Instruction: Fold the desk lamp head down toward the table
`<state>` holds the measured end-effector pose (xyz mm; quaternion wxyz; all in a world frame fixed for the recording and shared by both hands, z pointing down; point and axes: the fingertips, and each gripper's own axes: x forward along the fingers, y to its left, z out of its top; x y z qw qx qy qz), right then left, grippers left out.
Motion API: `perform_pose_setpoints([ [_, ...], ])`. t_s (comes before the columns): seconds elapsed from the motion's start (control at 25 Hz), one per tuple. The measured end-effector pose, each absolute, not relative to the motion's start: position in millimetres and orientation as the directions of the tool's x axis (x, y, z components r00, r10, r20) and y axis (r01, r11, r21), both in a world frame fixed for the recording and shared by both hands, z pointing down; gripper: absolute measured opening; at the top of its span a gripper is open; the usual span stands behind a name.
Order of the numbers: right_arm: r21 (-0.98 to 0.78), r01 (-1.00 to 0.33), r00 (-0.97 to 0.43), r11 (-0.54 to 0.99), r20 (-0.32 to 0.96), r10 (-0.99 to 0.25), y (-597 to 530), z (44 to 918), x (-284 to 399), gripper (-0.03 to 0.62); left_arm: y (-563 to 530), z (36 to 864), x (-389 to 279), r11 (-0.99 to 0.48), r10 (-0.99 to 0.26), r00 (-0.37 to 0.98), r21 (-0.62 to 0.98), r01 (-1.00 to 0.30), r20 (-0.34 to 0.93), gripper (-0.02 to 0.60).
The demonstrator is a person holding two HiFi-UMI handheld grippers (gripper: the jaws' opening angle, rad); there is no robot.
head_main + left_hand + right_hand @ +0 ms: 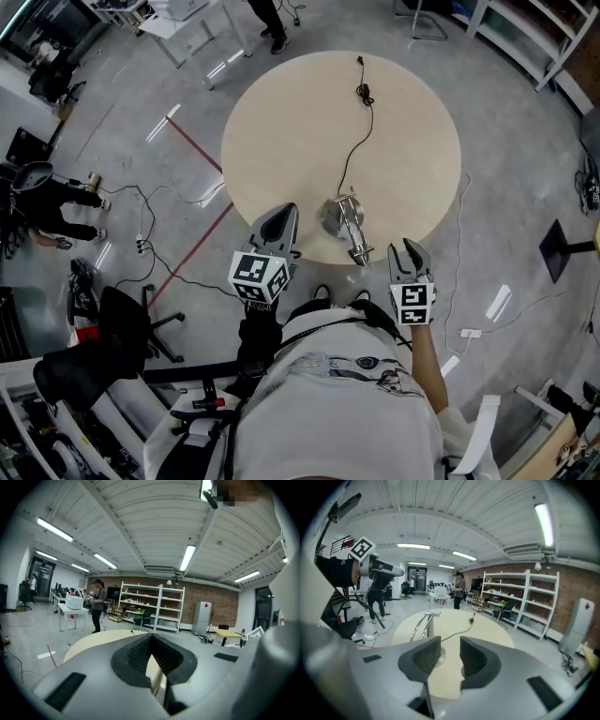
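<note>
A silver desk lamp (345,223) stands near the front edge of the round beige table (281,122), and its black cord (354,141) runs toward the far side. In the right gripper view the lamp's (421,626) twin metal arms slope up to the left, just beyond the jaws. My right gripper (409,251) hovers off the table's edge to the lamp's right, and there my right gripper (450,654) is open with nothing between its pads. My left gripper (275,228) is over the table's front edge, left of the lamp. From its own camera my left gripper (151,638) looks shut and empty.
A person (99,604) stands past the table near a white bench. Another person in black (377,595) stands at the left. White shelving (152,606) lines the brick wall. An office chair (127,328), floor cables (159,262) and a red tape line (202,150) lie to the table's left.
</note>
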<state>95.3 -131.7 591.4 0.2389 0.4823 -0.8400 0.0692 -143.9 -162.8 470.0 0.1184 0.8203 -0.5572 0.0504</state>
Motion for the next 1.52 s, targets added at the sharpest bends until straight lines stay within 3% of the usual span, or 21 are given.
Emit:
perform_pose_setpoints([
  [0.28,0.173,-0.908,-0.335,0.382,0.25,-0.908,-173,495,119,0.006,-175,435,-141,-0.361,-0.918,0.373,0.104,-0.927,0.133,0.003],
  [0.8,0.082,-0.928,-0.352,0.364,0.137,-0.926,-191,451,119,0.006,-184,437,-148,-0.334,-0.929,0.346,0.104,-0.937,0.133,0.003],
  [1.52,0.078,-0.922,-0.369,0.38,0.127,-0.921,-187,441,118,0.003,-187,436,-139,-0.343,-0.925,0.355,0.102,-0.934,0.135,0.003],
])
